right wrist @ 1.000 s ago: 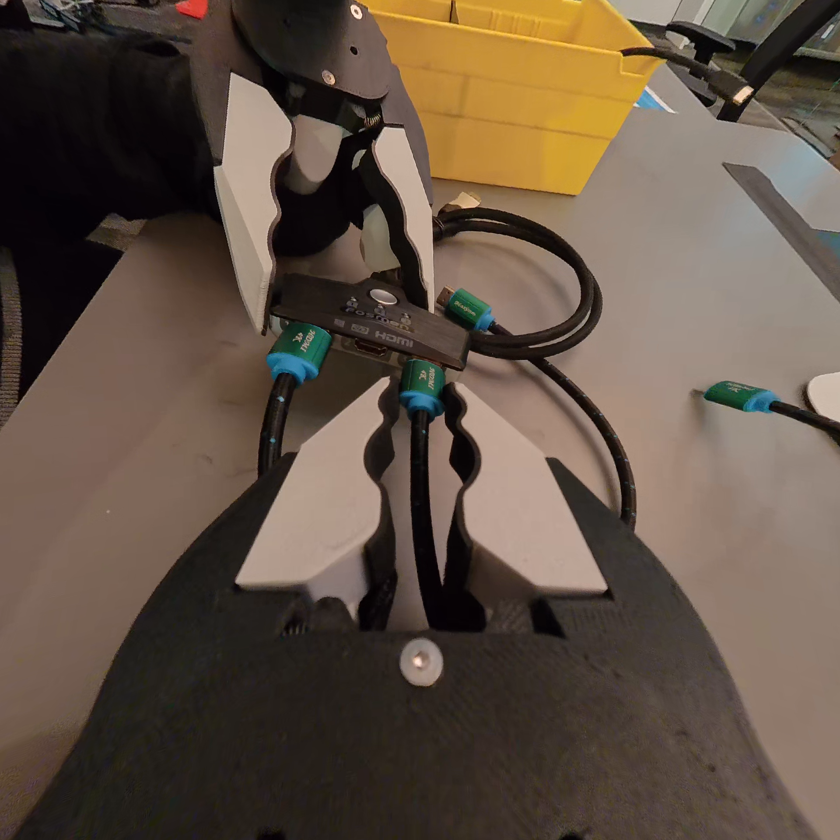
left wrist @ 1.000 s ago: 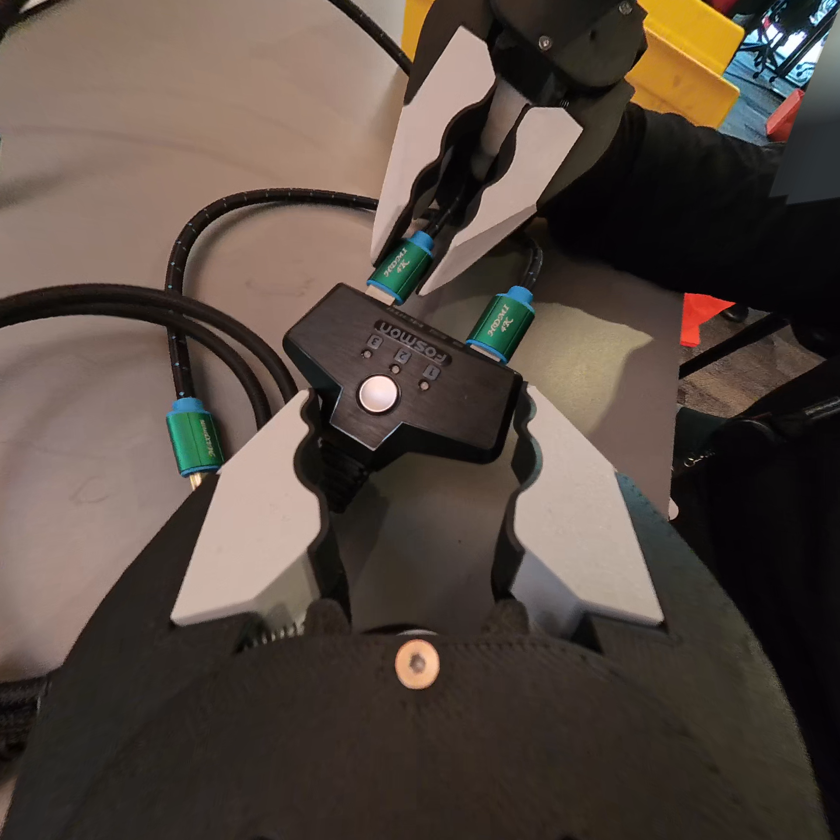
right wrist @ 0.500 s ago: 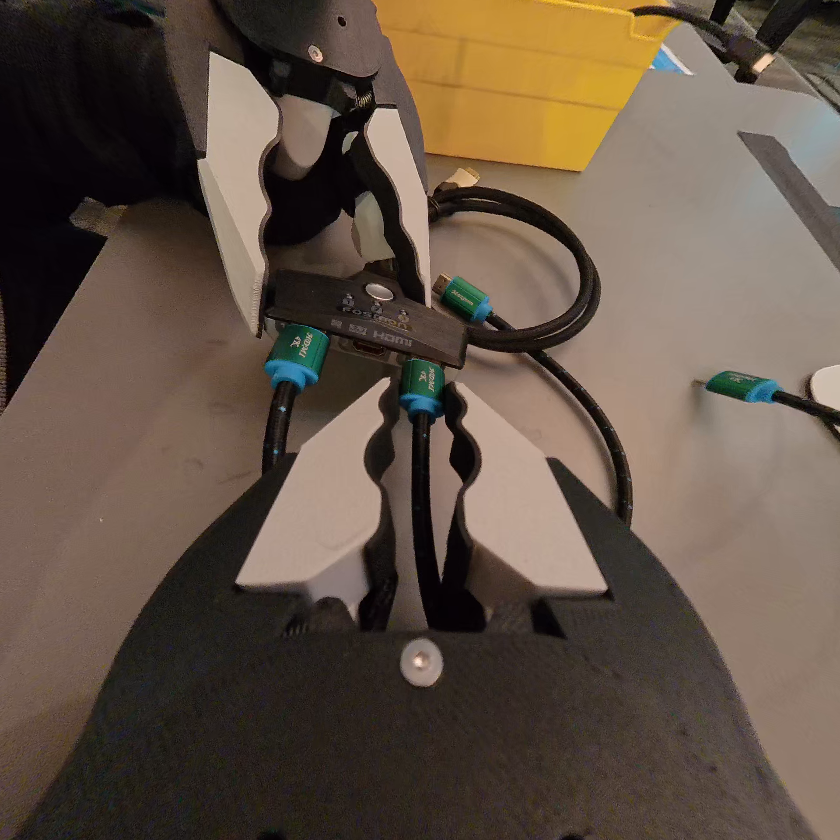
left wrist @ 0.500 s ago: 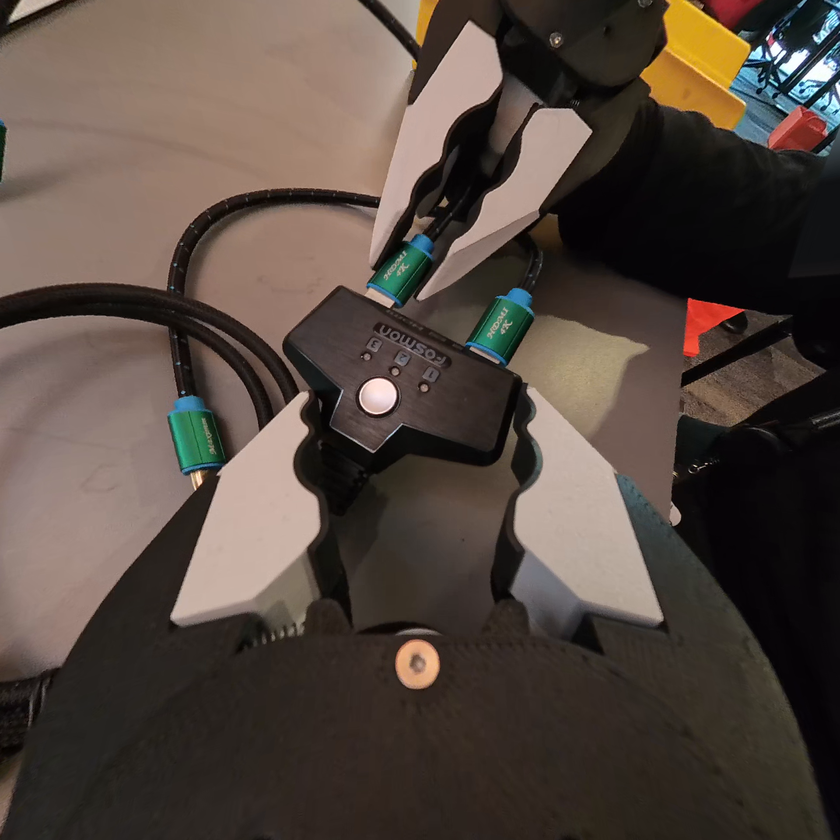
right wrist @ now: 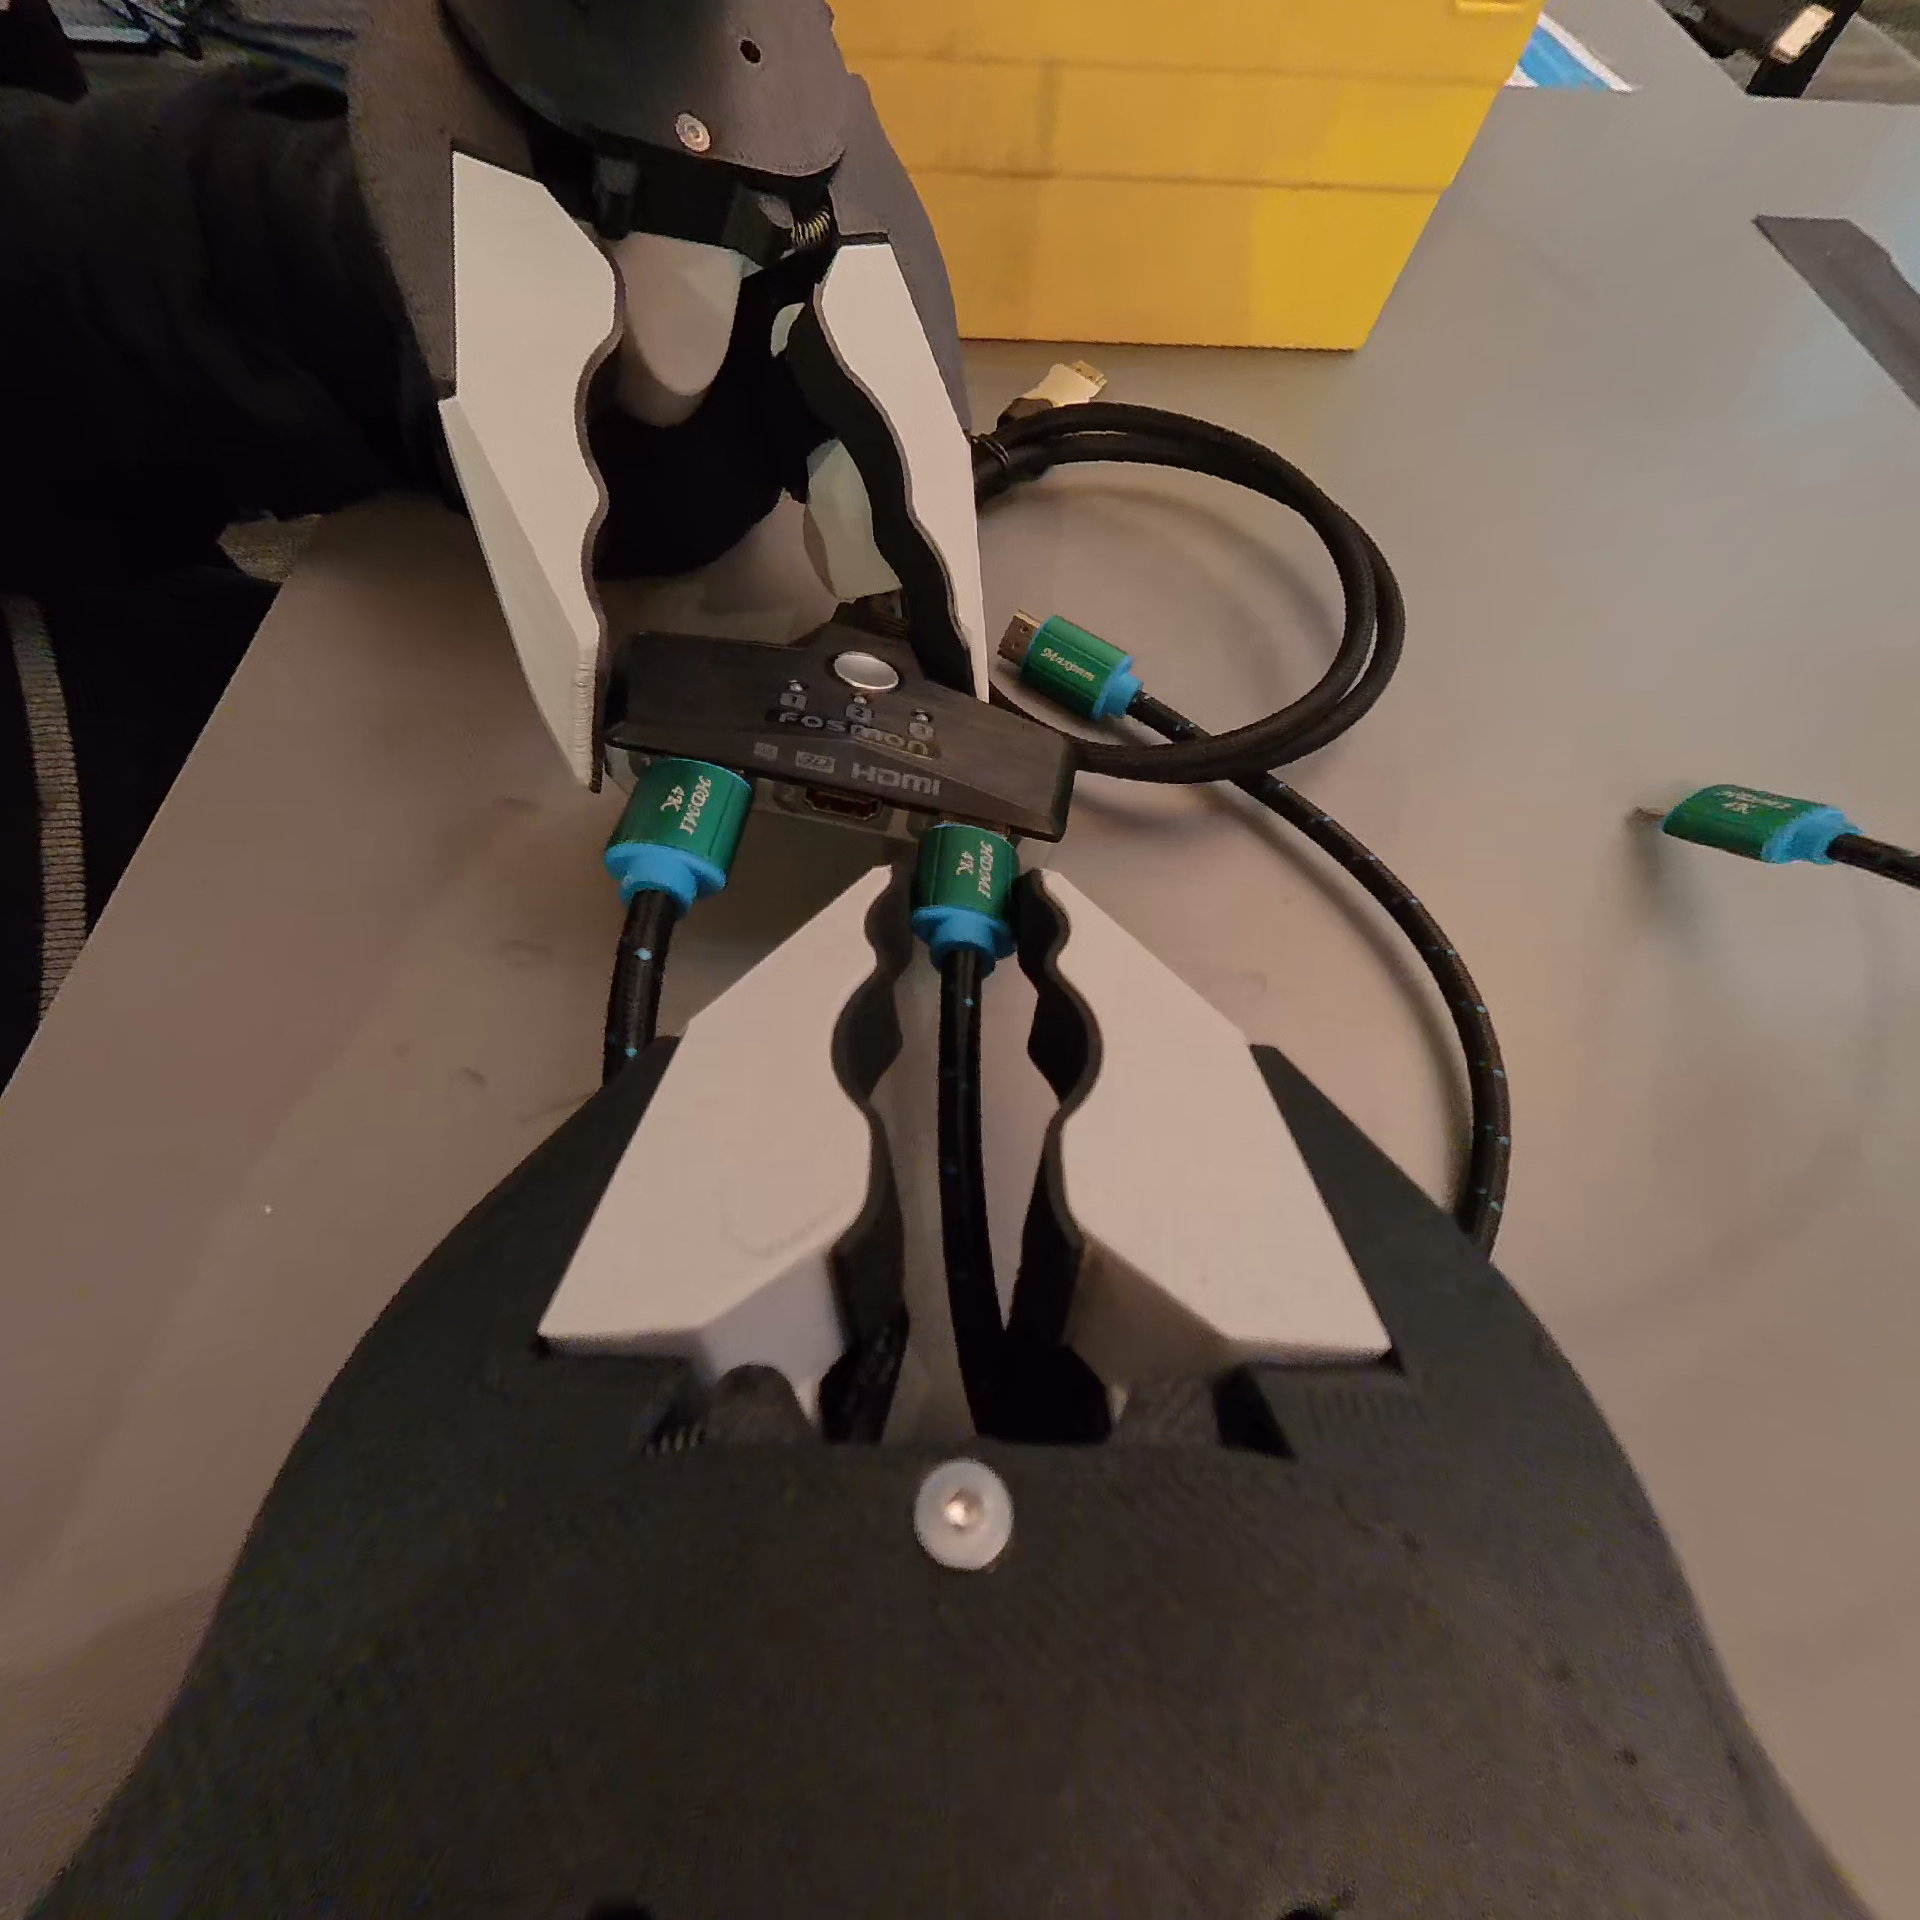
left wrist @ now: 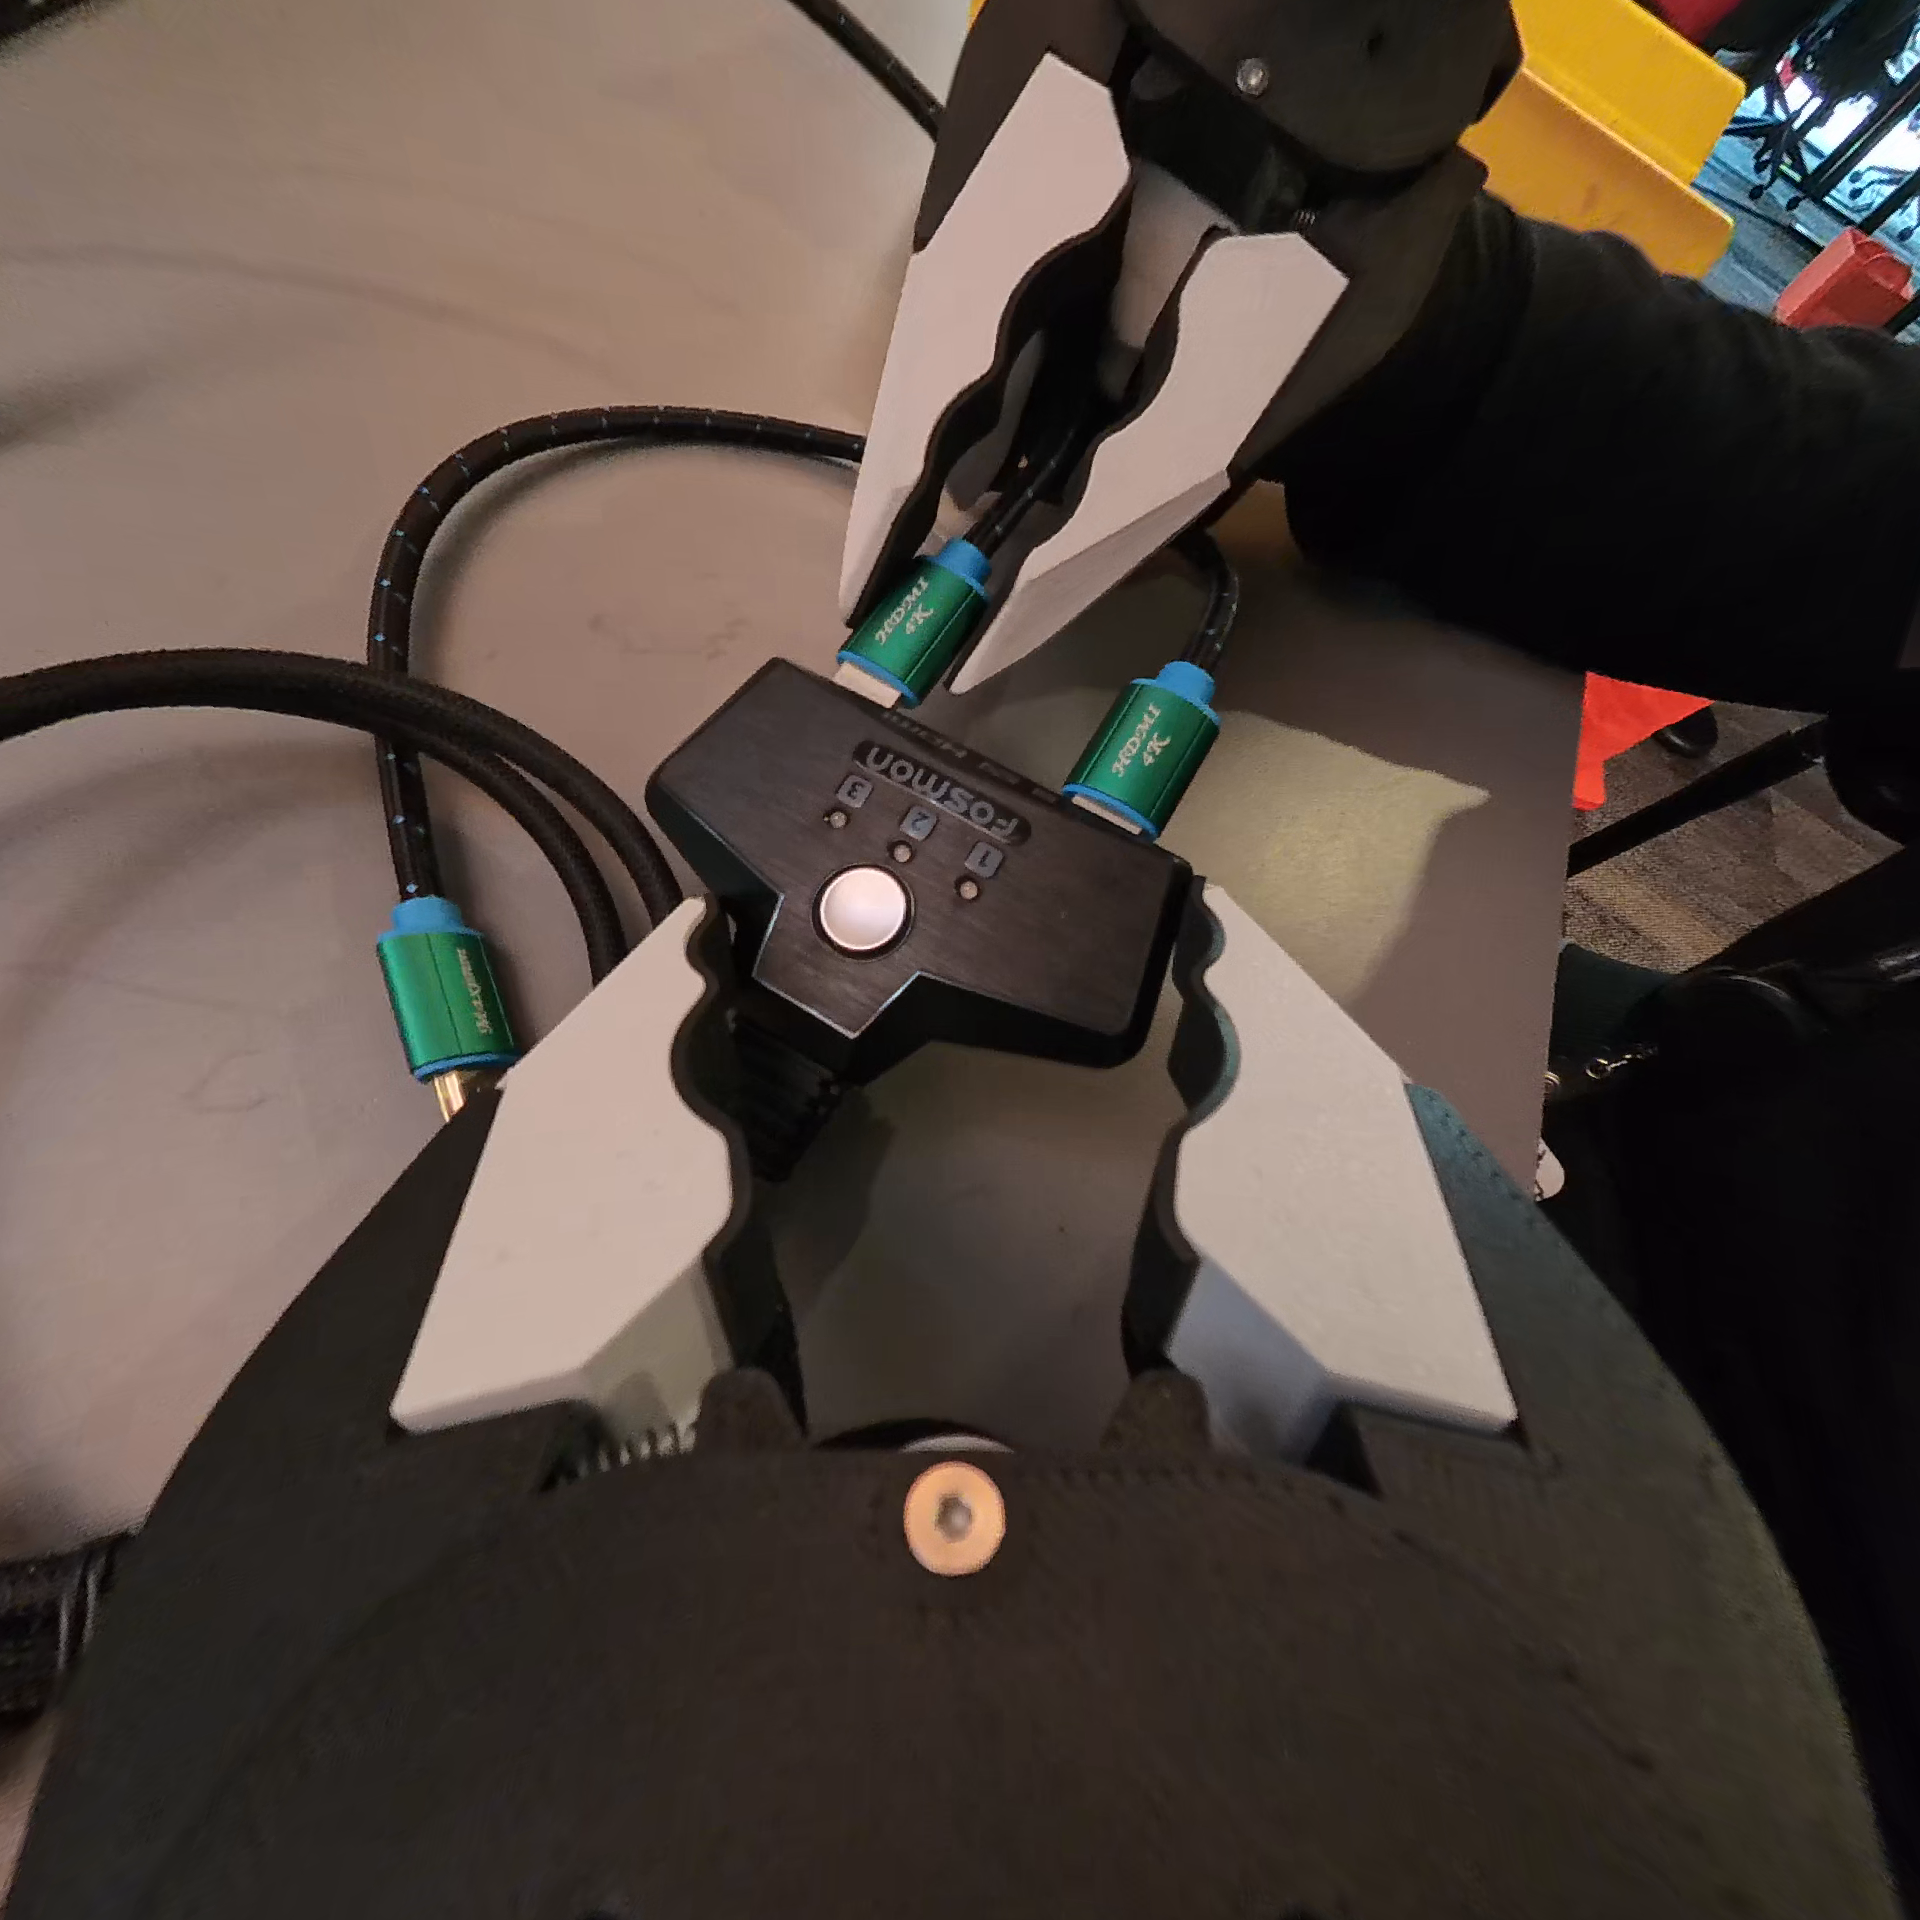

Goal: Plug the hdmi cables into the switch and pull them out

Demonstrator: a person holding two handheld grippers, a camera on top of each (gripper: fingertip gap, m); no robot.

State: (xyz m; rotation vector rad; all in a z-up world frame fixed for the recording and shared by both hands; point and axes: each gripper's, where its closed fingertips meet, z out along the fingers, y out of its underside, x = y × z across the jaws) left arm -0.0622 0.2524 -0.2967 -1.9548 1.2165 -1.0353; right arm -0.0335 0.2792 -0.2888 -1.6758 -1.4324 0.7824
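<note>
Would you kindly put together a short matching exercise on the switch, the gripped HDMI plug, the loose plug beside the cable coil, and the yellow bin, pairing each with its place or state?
Column one:
1. switch
2. gripped plug
3. loose plug
4. yellow bin

Column two:
A. lies unplugged on the table
B. stands at the far side of the table
C. clamped by the left gripper
D. between the right gripper's fingers at an outer port

Pairs: 1-C, 2-D, 3-A, 4-B
</note>
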